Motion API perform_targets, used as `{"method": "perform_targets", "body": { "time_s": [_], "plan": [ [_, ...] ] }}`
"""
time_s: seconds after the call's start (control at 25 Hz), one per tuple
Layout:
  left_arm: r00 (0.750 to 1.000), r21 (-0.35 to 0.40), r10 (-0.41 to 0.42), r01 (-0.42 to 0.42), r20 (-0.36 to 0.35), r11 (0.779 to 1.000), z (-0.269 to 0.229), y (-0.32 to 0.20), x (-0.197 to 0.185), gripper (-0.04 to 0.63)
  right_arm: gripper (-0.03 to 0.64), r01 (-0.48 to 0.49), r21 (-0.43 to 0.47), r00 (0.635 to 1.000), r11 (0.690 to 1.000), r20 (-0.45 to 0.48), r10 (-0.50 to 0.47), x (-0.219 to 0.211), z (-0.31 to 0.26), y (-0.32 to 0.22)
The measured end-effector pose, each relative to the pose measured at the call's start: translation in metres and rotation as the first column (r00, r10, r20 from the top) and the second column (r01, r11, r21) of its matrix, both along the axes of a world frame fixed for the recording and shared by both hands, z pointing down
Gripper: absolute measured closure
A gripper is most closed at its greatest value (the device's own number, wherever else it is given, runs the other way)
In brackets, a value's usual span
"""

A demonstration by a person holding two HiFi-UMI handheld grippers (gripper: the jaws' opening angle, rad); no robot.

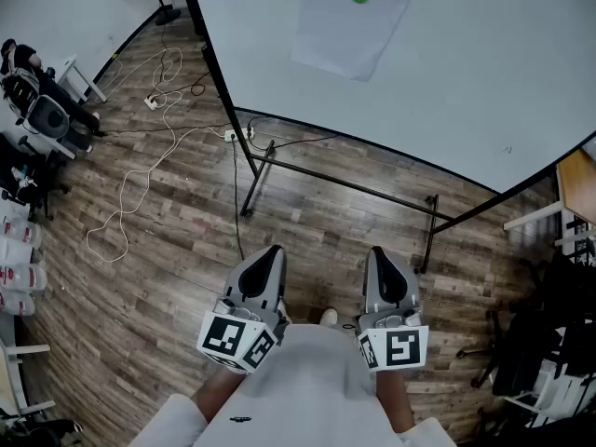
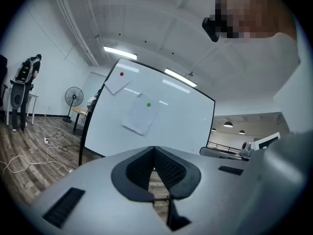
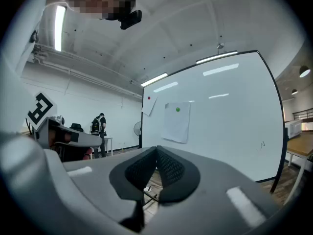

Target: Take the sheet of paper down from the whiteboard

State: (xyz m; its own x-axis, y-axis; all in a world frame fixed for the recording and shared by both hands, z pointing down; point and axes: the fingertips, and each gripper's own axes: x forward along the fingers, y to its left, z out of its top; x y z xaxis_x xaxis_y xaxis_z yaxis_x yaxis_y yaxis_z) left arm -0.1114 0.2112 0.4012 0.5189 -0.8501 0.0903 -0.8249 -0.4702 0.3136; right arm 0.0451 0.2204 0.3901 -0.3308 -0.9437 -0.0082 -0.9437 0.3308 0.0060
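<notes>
The left gripper (image 1: 272, 250) and right gripper (image 1: 377, 251) — both pressed together, apparently empty — face the paper (image 1: 345, 31).

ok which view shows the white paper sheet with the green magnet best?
Right gripper view: the white paper sheet is whole and nearly face-on. Head view shows the sheet larger but skewed. Left gripper view shows it small and tilted.
</notes>
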Motion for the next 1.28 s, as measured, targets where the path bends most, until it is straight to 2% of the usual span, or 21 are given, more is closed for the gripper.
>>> {"method": "perform_targets", "body": {
  "time_s": [0.32,0.6,1.04,1.28],
  "plan": [
    [1.0,-0.004,0.005,-0.005,-0.008,1.0,-0.001,-0.004,-0.001,0.589,0.604,0.0,-0.006,1.0,1.0,-0.004,0.0,-0.001,-0.001,-0.002],
    [1.0,-0.008,0.005,-0.005,-0.017,1.0,0.001,-0.004,-0.01,0.589,0.604,-0.001,-0.008,1.0,1.0,0.027,0.001,-0.007,-0.001,-0.004],
    [0.999,-0.006,-0.031,0.031,-0.022,1.0,0.008,-0.011,-0.072,0.589,0.604,0.041,0.009,0.999,0.999,-0.008,-0.041,-0.07,0.005,-0.017],
    [0.999,-0.024,-0.02,0.019,-0.032,1.0,0.021,-0.025,-0.096,0.589,0.604,0.026,-0.011,0.999,1.0,0.02,-0.026,-0.098,0.019,-0.028]
  ]
}}
